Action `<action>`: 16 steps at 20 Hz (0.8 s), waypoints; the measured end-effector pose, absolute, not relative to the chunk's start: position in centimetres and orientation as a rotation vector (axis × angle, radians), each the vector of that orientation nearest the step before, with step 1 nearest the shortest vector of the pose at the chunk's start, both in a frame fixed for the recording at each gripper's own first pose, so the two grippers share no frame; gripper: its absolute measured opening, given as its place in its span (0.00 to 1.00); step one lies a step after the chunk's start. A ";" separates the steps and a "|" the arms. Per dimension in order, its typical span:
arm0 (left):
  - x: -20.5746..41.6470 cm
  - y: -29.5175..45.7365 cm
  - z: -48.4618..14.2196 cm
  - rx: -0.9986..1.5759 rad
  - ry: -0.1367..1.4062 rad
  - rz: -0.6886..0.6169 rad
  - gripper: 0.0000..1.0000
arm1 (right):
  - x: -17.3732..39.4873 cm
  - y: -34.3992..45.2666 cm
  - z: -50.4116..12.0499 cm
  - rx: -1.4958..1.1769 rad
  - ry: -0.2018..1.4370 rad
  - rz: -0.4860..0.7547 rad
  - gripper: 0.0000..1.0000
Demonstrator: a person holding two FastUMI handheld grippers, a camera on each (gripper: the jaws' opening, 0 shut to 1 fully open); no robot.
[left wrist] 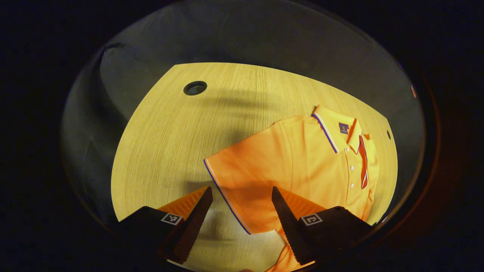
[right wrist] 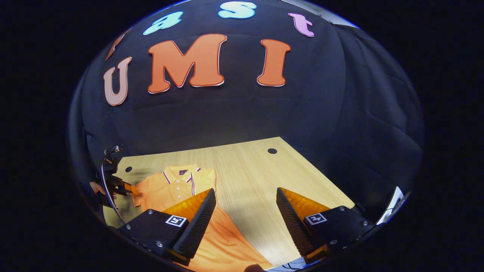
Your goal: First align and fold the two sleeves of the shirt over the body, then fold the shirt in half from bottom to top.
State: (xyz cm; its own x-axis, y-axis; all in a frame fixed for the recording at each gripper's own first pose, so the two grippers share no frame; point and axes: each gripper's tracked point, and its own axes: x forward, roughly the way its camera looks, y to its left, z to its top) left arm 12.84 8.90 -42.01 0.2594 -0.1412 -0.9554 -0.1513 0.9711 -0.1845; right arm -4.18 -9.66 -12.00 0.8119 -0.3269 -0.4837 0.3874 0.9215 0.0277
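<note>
Lying flat on the wooden table (left wrist: 170, 124), the orange shirt (left wrist: 302, 158) is seen collar up, 1 sleeve (left wrist: 242, 177) spread outward. The left gripper (left wrist: 242, 200) is held above that sleeve's hem, fingers apart, nothing clamped. The right gripper (right wrist: 245, 204) is held open above bare table beside the shirt's body (right wrist: 223, 238).

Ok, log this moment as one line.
shirt flat on table, sleeves unfolded | left gripper open over sleeve | right gripper open, empty
</note>
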 end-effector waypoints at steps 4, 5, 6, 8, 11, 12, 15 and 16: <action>12.6 9.1 -43.5 -0.273 1.390 0.060 0.97 | -4.6 -9.6 -11.3 0.125 0.474 -0.360 0.98; 12.5 9.9 -43.7 -0.242 1.401 0.092 0.97 | -4.6 -9.8 -11.3 0.130 0.471 -0.356 0.98; 12.5 10.0 -44.3 -0.233 1.405 0.108 0.92 | -4.6 -10.0 -11.2 0.134 0.468 -0.355 0.98; 12.6 9.5 -43.4 -0.227 1.407 0.088 0.74 | -4.7 -10.5 -10.9 0.137 0.458 -0.351 0.98; 13.1 8.2 -43.8 -0.239 1.386 0.026 0.32 | -5.1 -11.0 -11.5 0.170 0.480 -0.339 0.98; 13.1 8.1 -43.3 -0.229 1.370 0.007 0.11 | -5.2 -11.1 -11.4 0.179 0.473 -0.337 0.98; 14.8 7.8 -40.9 -0.206 1.278 -0.025 0.11 | -5.8 -12.4 -11.6 0.178 0.469 -0.352 0.98; 15.3 7.9 -40.1 -0.185 1.249 -0.039 0.11 | -6.0 -12.7 -11.7 0.181 0.468 -0.352 0.98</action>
